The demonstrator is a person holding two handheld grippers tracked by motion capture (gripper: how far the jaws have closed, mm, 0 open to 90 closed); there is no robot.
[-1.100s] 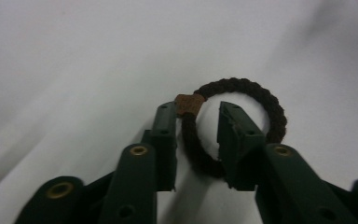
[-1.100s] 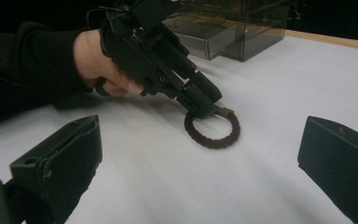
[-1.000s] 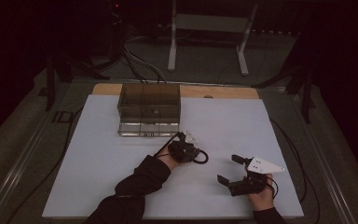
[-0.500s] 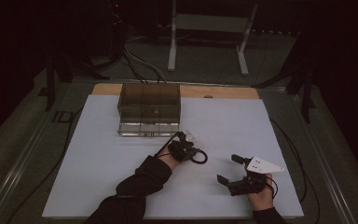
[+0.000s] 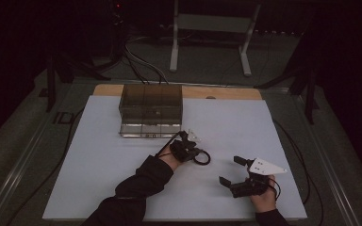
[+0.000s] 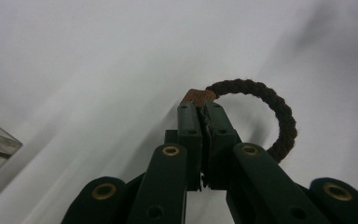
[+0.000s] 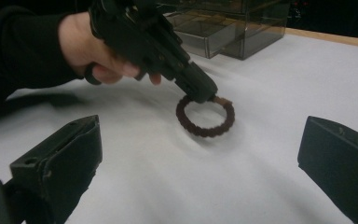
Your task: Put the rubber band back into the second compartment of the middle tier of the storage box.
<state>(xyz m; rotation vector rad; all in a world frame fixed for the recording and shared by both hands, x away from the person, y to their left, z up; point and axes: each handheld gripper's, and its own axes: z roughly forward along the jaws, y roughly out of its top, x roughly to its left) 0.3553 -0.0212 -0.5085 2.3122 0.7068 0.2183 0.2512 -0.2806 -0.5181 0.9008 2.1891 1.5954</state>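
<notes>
The left gripper [image 6: 200, 109] has just closed its jaws, pinching the ring [image 6: 279, 116] at its tan tag; the loop lies right of centre on the counter [image 5: 99, 160]. The right gripper [image 5: 233, 170], jaws spread, waits lower right.

A dark brown braided ring [image 6: 270, 116] with a lighter tan patch [image 6: 199, 96] is showing at the black fingers [image 6: 189, 135]; a smoky clear box [image 5: 151, 110] is sitting on the white table [image 5: 99, 165].
</notes>
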